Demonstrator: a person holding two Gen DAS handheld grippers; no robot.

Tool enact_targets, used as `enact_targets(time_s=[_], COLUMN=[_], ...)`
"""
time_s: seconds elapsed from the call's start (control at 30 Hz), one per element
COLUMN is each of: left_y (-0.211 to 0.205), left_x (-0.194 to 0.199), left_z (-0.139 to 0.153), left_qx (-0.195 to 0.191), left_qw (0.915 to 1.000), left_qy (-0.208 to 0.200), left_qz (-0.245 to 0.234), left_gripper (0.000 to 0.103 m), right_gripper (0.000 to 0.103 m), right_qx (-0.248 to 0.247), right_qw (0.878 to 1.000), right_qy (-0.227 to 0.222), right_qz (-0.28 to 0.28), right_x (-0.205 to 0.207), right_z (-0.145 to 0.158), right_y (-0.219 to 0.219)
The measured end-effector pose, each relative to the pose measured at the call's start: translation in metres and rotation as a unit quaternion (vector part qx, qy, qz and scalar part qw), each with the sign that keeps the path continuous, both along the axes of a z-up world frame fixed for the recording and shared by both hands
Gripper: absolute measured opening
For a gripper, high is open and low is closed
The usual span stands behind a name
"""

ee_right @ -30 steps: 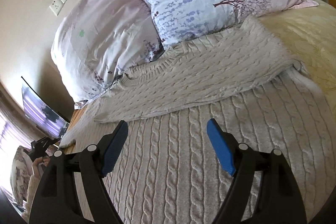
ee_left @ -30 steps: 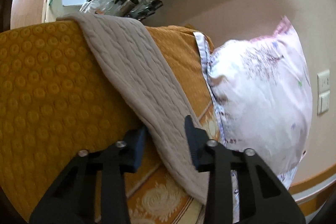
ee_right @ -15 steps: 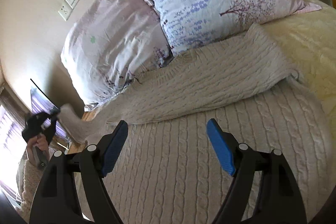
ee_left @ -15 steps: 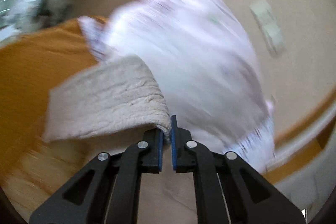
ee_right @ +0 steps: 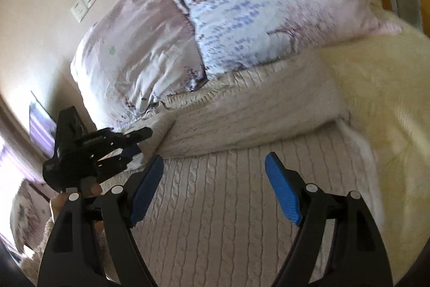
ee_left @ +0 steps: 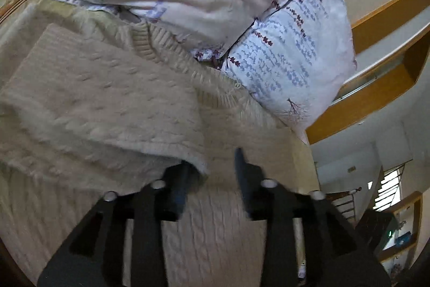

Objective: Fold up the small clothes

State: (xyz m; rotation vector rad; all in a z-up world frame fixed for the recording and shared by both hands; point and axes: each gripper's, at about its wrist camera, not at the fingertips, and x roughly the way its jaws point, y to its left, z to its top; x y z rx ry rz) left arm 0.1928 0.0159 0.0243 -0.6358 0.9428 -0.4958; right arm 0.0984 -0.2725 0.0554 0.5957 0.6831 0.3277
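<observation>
You are folding a cream cable-knit sweater (ee_right: 215, 206) that is lying flat on the bed (ee_right: 381, 104), filling the lower centre of both wrist views, with its collar (ee_left: 161, 45) lying against the two floral pillows (ee_right: 166, 39) at the top of the frame.

Your left hand-held gripper (ee_left: 212, 168) is sitting at the lower centre of its own view and at the left edge of the right wrist view (ee_right: 129, 144). Its jaws have just been opening. The left sleeve (ee_left: 107, 98) is lying folded across the sweater's chest, and its cuff end is resting between the parted jaws, against the left finger, with the pads no longer pressing on it. This placement suggests you are letting the sleeve go so that it stays doubled over the body.

Your right hand-held gripper (ee_right: 215, 187) is hovering over the lower body of the sweater, jaws spread wide and grasping nothing. The right sleeve (ee_right: 255, 120) is already lying folded across the chest in the middle of that view. Judged from this, both sleeves are in; the body fold is not yet done.
</observation>
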Motion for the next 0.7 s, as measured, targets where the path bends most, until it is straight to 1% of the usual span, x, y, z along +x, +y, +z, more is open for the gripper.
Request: enact_targets(time_s=[0.07,0.13,0.2,0.27,0.3,0.37,0.4,0.47,0.5,0.53,0.57,0.63,0.7], left_y=[0.023,0.052,0.08,0.105,0.115,0.13,0.134,0.142,0.145,0.146,0.148,0.153,0.157], left_x=[-0.013,-0.023,-0.029,-0.034,-0.034,-0.029,-0.029,-0.026,-0.025,-0.024,-0.023,-0.025,-0.027], left_z=[0.006,0.009,0.012,0.009,0.005,-0.004,-0.008,-0.018,-0.023,-0.027,-0.029,-0.031,-0.032], left_qx=[-0.003,-0.003,0.005,0.025,0.031,0.028,0.029,0.029,0.024,0.02,0.017,0.009,0.006], left_qw=[0.9998,0.999,0.9977,0.9952,0.994,0.9923,0.9919,0.9912,0.9913,0.991,0.9911,0.9915,0.9919], left_qy=[-0.017,-0.029,-0.035,-0.036,-0.029,-0.013,-0.008,0.006,0.013,0.015,0.014,0.015,0.013], left_qz=[0.013,0.033,0.058,0.088,0.101,0.12,0.123,0.129,0.129,0.132,0.131,0.129,0.127], left_gripper=[0.054,0.054,0.053,0.053,0.052,0.05,0.048,0.047,0.042,0.04,0.039,0.039,0.039], right_gripper=[0.079,0.079,0.077,0.073,0.068,0.063,0.058,0.052,0.049,0.049,0.049,0.049,0.049], right_qx=[-0.024,-0.062,-0.1,-0.132,-0.152,-0.184,-0.203,-0.229,-0.242,-0.262,-0.278,-0.296,-0.308], right_qw=[0.999,0.995,0.988,0.975,0.967,0.954,0.944,0.93,0.924,0.916,0.911,0.905,0.903], right_qy=[-0.017,-0.043,-0.068,-0.096,-0.11,-0.123,-0.13,-0.124,-0.12,-0.117,-0.115,-0.107,-0.09], right_qz=[0.026,0.065,0.101,0.15,0.175,0.203,0.226,0.261,0.271,0.28,0.283,0.287,0.287], right_x=[0.005,0.012,0.02,0.032,0.039,0.048,0.056,0.07,0.075,0.08,0.083,0.091,0.1], right_z=[0.012,0.029,0.043,0.055,0.06,0.062,0.06,0.051,0.048,0.042,0.036,0.028,0.018], right_y=[0.01,0.033,0.059,0.094,0.115,0.146,0.169,0.205,0.216,0.232,0.243,0.256,0.266])
